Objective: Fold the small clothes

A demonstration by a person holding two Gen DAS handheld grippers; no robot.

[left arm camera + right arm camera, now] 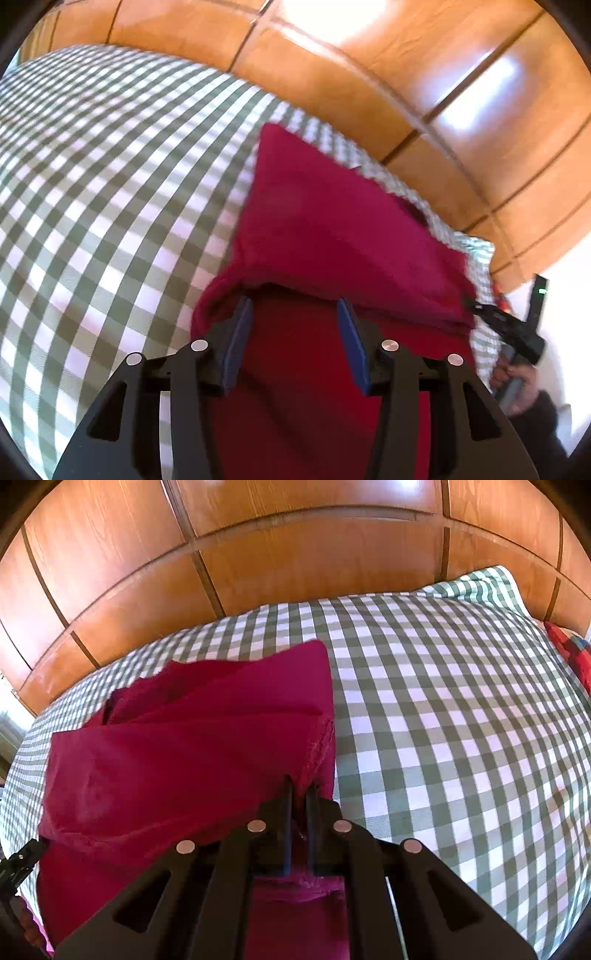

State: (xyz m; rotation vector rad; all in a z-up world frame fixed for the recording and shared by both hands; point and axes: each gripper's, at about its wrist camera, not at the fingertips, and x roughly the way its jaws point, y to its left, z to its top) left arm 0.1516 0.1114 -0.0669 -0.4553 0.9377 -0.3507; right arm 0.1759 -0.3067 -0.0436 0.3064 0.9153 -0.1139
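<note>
A crimson garment (332,229) lies partly folded on the green-and-white checked bedcover (92,184). My left gripper (293,301) hovers over its near folded edge with the blue pads (242,332) standing apart; the cloth lies beneath them, not pinched. My right gripper (300,788) is shut on the hemmed right edge of the garment (177,768), and a strip of cloth runs between its dark fingers. In the left wrist view the right gripper (509,325) shows at the garment's far right corner, held by a hand (517,384). The left gripper's tip (18,860) peeks in at the lower left.
Orange-brown wooden panels (295,554) rise behind the bed. A red and blue patterned item (569,650) lies at the bedcover's (443,720) far right edge. Bare checked cover stretches to the right of the garment in the right wrist view.
</note>
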